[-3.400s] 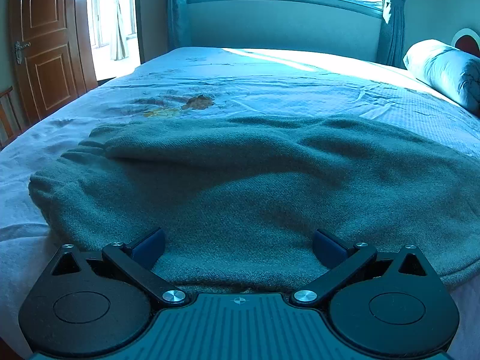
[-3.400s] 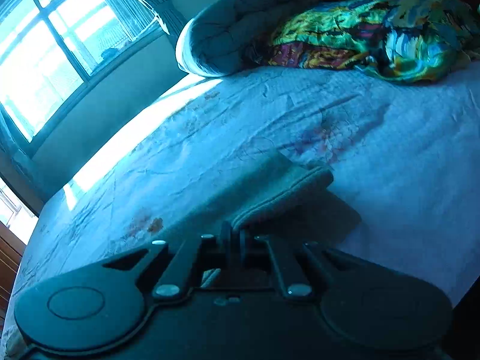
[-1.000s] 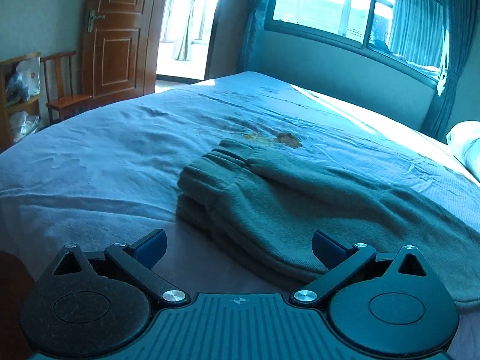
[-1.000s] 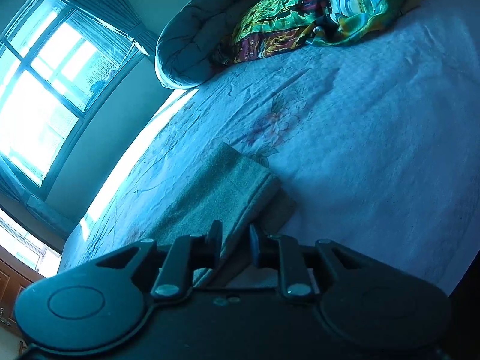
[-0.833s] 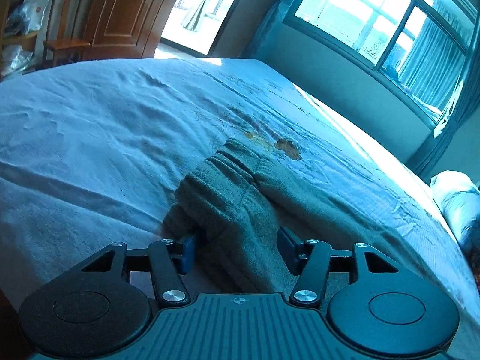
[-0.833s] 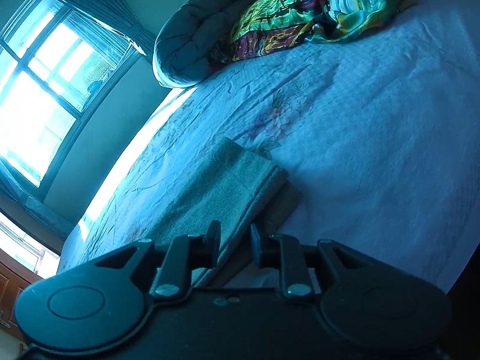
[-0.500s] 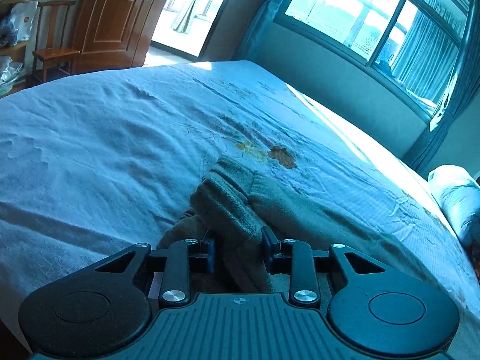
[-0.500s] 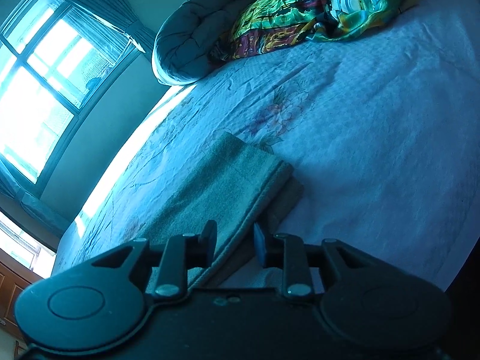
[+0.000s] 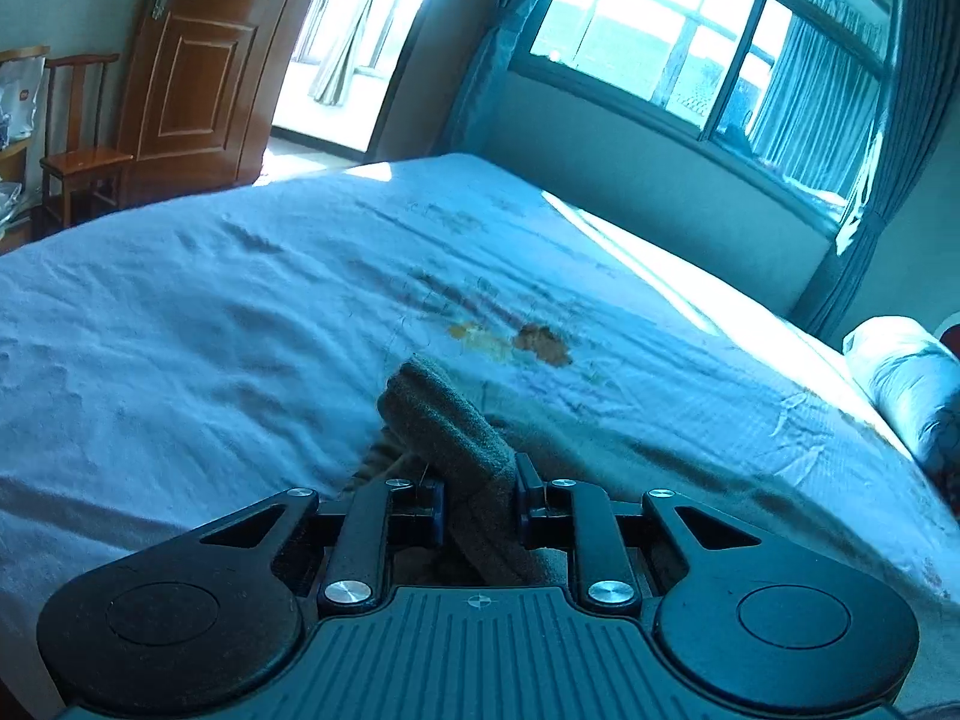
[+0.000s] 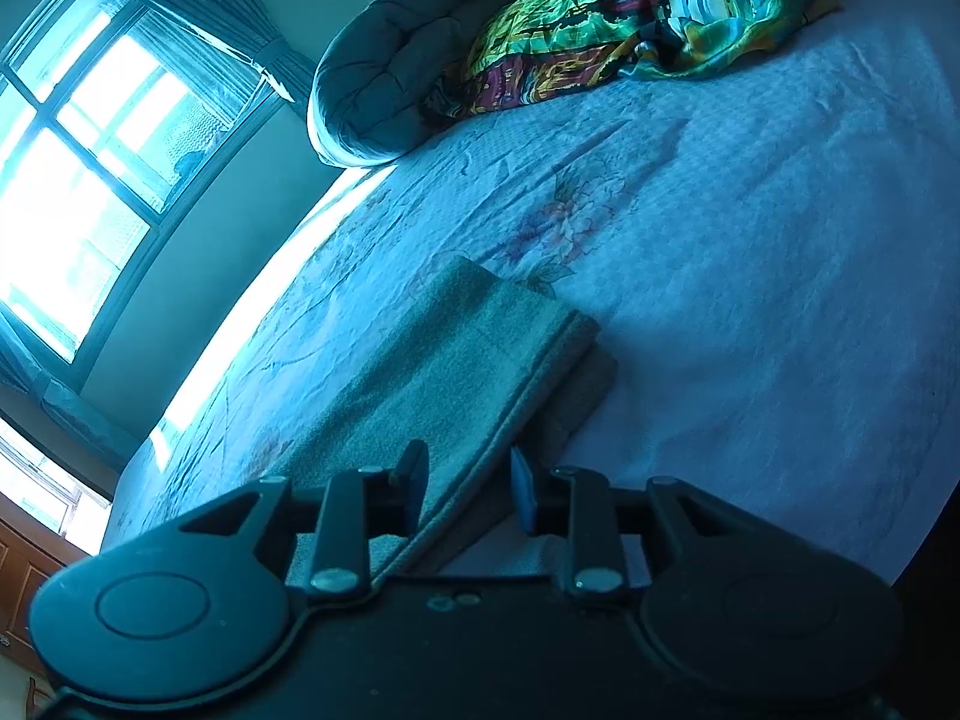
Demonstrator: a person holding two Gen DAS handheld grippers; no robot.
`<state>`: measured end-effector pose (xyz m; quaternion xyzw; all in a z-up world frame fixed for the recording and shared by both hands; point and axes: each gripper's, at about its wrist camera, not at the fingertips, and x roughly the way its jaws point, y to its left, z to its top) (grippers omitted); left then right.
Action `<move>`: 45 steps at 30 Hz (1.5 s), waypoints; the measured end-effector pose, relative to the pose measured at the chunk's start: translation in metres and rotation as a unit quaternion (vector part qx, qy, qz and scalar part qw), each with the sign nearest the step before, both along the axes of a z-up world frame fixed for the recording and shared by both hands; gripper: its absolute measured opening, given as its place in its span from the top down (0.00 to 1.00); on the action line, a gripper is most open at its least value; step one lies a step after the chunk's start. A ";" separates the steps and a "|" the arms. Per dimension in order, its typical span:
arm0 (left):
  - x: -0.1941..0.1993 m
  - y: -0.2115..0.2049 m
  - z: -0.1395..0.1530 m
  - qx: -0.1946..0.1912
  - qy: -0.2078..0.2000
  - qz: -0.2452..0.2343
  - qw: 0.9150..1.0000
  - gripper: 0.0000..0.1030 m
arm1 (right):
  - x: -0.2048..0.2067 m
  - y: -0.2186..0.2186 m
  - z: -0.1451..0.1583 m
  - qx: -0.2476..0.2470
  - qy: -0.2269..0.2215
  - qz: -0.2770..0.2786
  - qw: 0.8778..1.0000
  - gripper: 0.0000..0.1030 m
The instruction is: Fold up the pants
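The left gripper (image 9: 480, 489) is clamped on a thick bunched end of the pants (image 9: 447, 426), the waist end as far as one can tell, and that wad rises between its jaws off the bed (image 9: 180, 324). The right gripper (image 10: 468, 480) is at the other end: the hem end of the folded legs (image 10: 480, 348) lies between its jaws, which stand a little apart, and it is not clear that they press the cloth. The pants lie stretched across the bed between the two grippers.

The main risk is a lopsided fold. The left grip looks to have taken several layers at once; if an inner layer is only half caught, it may slide out when the end is carried over, and the stack would splay. At the right end a lower layer already pokes out past the top one, so a loose hold there could let the legs drift apart. Dragging the cloth could also wrinkle the sheet.

The bed is covered in a pale, creased sheet with a faint flower print (image 9: 522, 339). A rolled quilt (image 10: 390, 72) and a bright patterned cloth (image 10: 648, 12) sit at its head. Beyond are a large curtained window (image 9: 708, 42), a wooden door (image 9: 198, 60) and a wooden chair (image 9: 84, 138).
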<state>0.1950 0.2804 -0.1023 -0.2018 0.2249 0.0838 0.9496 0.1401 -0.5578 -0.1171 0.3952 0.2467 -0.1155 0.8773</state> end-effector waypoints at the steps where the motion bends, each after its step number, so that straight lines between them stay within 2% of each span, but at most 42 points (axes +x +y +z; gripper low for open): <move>1: -0.002 -0.001 0.012 0.006 -0.027 -0.003 1.000 0.79 | 0.000 0.000 0.000 -0.001 0.001 0.001 1.000 0.79; 2: 0.000 -0.001 0.016 0.012 -0.033 -0.005 0.999 0.79 | 0.000 0.000 0.000 -0.002 0.001 0.002 1.000 0.79; 3: 0.005 -0.001 0.014 0.028 -0.018 -0.007 0.999 0.79 | 0.000 0.000 0.000 -0.002 -0.001 0.003 1.000 0.79; 4: 0.014 0.001 0.003 0.040 0.025 -0.003 0.999 0.79 | 0.000 -0.001 -0.001 0.000 -0.001 0.002 1.000 0.79; 6: 0.024 0.012 -0.025 0.015 0.103 -0.007 0.995 0.80 | -0.002 -0.003 -0.003 0.009 -0.005 0.000 1.000 0.79; 10: 0.006 0.009 -0.028 0.018 0.080 -0.013 0.997 0.76 | -0.005 -0.003 0.000 -0.007 -0.002 0.005 1.000 0.79; 12: -0.001 0.009 -0.023 0.020 0.075 -0.014 0.997 0.66 | -0.008 -0.002 0.004 -0.018 -0.004 -0.010 1.000 0.79; 14: -0.007 0.009 -0.015 0.032 0.073 -0.001 0.997 0.62 | -0.013 0.008 0.021 -0.080 -0.015 -0.030 0.996 0.75; 15: -0.010 0.008 -0.009 0.043 0.073 0.012 0.996 0.53 | -0.011 0.015 0.030 -0.103 -0.024 -0.024 0.994 0.75; 16: -0.011 0.006 -0.004 0.055 0.073 0.024 0.996 0.48 | -0.006 0.024 0.038 -0.117 -0.033 -0.008 0.993 0.75; 18: -0.014 0.006 0.004 0.074 0.071 0.047 0.994 0.28 | 0.011 0.047 0.051 -0.136 -0.047 0.046 0.988 0.74; 20: -0.014 -0.001 0.011 0.094 0.071 0.061 0.991 0.18 | 0.039 0.082 0.062 -0.148 -0.058 0.121 0.980 0.71; 21: -0.012 -0.005 0.013 0.107 0.071 0.067 0.989 0.12 | 0.058 0.105 0.068 -0.146 -0.067 0.170 0.972 0.71; 23: -0.004 -0.017 0.013 0.148 0.088 0.071 0.983 0.09 | 0.091 0.144 0.074 -0.136 -0.074 0.242 0.958 0.64; 25: 0.005 -0.022 0.008 0.168 0.110 0.080 0.976 0.08 | 0.128 0.186 0.080 -0.118 -0.080 0.316 0.938 0.60; 26: 0.007 -0.021 0.005 0.160 0.116 0.083 0.977 0.08 | 0.145 0.207 0.082 -0.109 -0.083 0.353 0.925 0.60; 28: 0.007 -0.013 -0.001 0.113 0.120 0.094 0.982 0.08 | 0.181 0.254 0.083 -0.099 -0.082 0.419 0.899 0.60; 30: 0.007 -0.009 -0.007 0.096 0.125 0.101 0.982 0.08 | 0.215 0.297 0.080 -0.097 -0.072 0.471 0.874 0.60; 33: 0.009 -0.007 -0.019 0.096 0.135 0.101 0.981 0.08 | 0.258 0.354 0.067 -0.114 -0.046 0.526 0.842 0.64; 35: 0.009 -0.003 -0.025 0.087 0.138 0.100 0.981 0.07 | 0.278 0.381 0.057 -0.126 -0.030 0.550 0.825 0.68; 38: 0.010 0.001 -0.030 0.085 0.136 0.105 0.981 0.02 | 0.297 0.404 0.042 -0.135 -0.012 0.572 0.809 0.67; 42: 0.017 0.000 -0.033 0.083 0.136 0.112 0.981 0.01 | 0.302 0.414 0.028 -0.125 -0.001 0.602 0.789 0.71; 45: 0.016 -0.002 -0.037 0.062 0.132 0.118 0.982 0.01 | 0.303 0.414 0.025 -0.118 -0.002 0.618 0.777 0.80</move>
